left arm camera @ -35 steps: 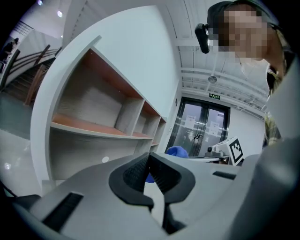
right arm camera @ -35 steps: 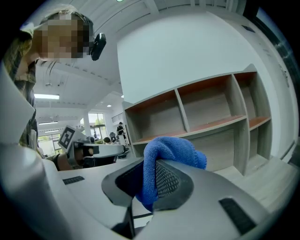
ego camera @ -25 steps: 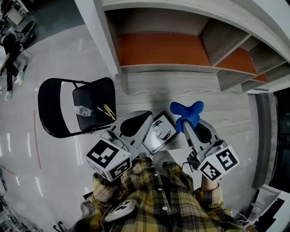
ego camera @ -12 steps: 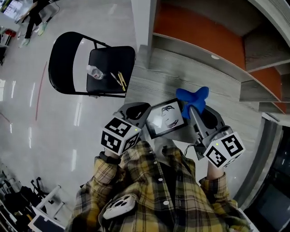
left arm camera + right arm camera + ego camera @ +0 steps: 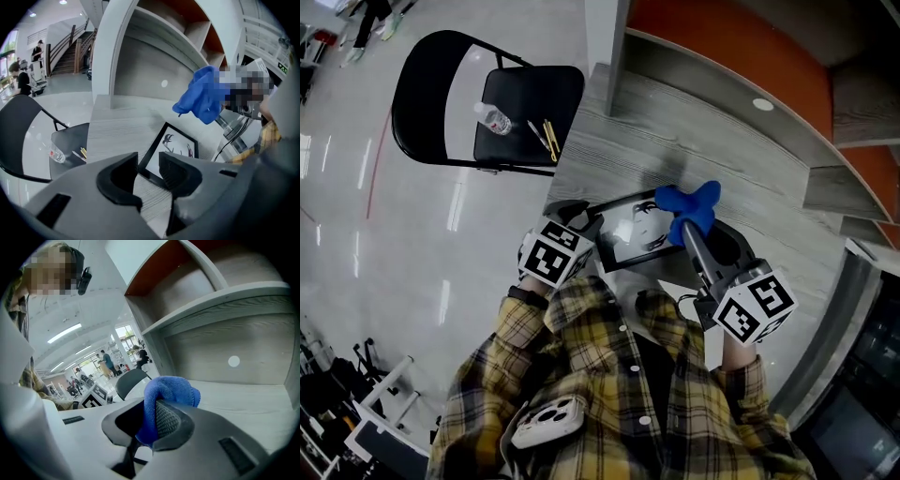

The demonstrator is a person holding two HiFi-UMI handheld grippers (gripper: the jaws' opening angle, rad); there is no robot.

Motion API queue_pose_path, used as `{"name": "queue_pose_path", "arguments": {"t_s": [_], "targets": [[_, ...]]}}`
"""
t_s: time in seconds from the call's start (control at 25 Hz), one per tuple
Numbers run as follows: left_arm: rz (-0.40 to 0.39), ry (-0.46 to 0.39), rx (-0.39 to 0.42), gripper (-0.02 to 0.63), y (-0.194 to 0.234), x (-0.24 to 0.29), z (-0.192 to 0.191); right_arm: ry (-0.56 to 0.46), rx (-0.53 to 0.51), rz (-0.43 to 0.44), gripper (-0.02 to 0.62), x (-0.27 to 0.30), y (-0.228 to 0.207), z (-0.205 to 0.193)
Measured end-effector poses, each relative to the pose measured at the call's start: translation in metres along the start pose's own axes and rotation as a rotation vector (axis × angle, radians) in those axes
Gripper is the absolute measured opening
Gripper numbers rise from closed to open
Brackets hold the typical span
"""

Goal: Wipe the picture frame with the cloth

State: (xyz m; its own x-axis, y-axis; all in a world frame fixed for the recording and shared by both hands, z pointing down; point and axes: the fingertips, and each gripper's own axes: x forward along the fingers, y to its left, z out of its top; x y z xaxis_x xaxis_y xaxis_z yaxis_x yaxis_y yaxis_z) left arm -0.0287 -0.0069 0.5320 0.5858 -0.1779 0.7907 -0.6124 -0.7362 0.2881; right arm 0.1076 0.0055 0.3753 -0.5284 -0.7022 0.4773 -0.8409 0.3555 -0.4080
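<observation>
The black picture frame with a drawing behind glass lies flat on the grey wooden table. My left gripper is at the frame's near left edge. Its jaws are opening, and the frame edge runs between the tips without the pads pressing it. To the right, my right gripper is shut on a blue cloth, which hangs just above the frame's right end. In the right gripper view the cloth is bunched between the fingers of that gripper.
A black folding chair stands left of the table, with a water bottle and yellow pencils on its seat. Shelving with an orange back panel rises behind the table. A sleeve in yellow plaid fills the lower view.
The left gripper came down with the frame, which now lies flat on the table, and its jaws have parted. The right gripper sank a little with the cloth.
</observation>
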Motion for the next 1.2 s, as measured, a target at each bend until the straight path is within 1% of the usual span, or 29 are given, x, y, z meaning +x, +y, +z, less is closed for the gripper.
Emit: {"name": "queue_pose_path", "arguments": {"t_s": [0.2,0.44,0.56,0.68,0.76,0.8,0.88,0.96,1.08,1.12,1.2], "targets": [[0.014,0.07,0.053,0.129,0.006,0.026,-0.012,0.036,0.027,-0.005,0.054,0.001,-0.01,-0.016],[0.012,0.179,0.175,0.129,0.007,0.048,-0.021,0.06,0.029,-0.012,0.054,0.003,-0.02,-0.028],[0.008,0.192,0.182,0.127,0.006,0.049,-0.022,0.08,0.015,-0.022,0.054,0.001,-0.024,-0.033],[-0.002,0.205,0.176,0.12,0.007,0.049,-0.022,0.095,-0.043,-0.046,0.054,0.001,-0.03,-0.031],[-0.006,0.217,0.174,0.114,0.007,0.05,-0.022,0.106,-0.135,-0.072,0.054,0.004,-0.038,-0.025],[-0.008,0.221,0.171,0.11,0.008,0.051,-0.022,0.121,-0.204,-0.088,0.054,0.008,-0.043,-0.022],[-0.011,0.221,0.169,0.11,0.008,0.052,-0.022,0.179,-0.38,-0.117,0.054,0.021,-0.052,-0.023],[-0.011,0.217,0.167,0.11,0.008,0.052,-0.022,0.277,-0.574,-0.126,0.054,0.042,-0.061,-0.036],[-0.013,0.222,0.162,0.11,0.008,0.053,-0.023,0.454,-0.814,-0.099,0.054,0.075,-0.072,-0.074],[-0.017,0.224,0.158,0.11,0.008,0.053,-0.023,0.505,-0.87,-0.079,0.054,0.085,-0.075,-0.088],[-0.024,0.226,0.147,0.112,0.008,0.053,-0.023,0.582,-0.93,-0.029,0.054,0.101,-0.076,-0.114]]}}
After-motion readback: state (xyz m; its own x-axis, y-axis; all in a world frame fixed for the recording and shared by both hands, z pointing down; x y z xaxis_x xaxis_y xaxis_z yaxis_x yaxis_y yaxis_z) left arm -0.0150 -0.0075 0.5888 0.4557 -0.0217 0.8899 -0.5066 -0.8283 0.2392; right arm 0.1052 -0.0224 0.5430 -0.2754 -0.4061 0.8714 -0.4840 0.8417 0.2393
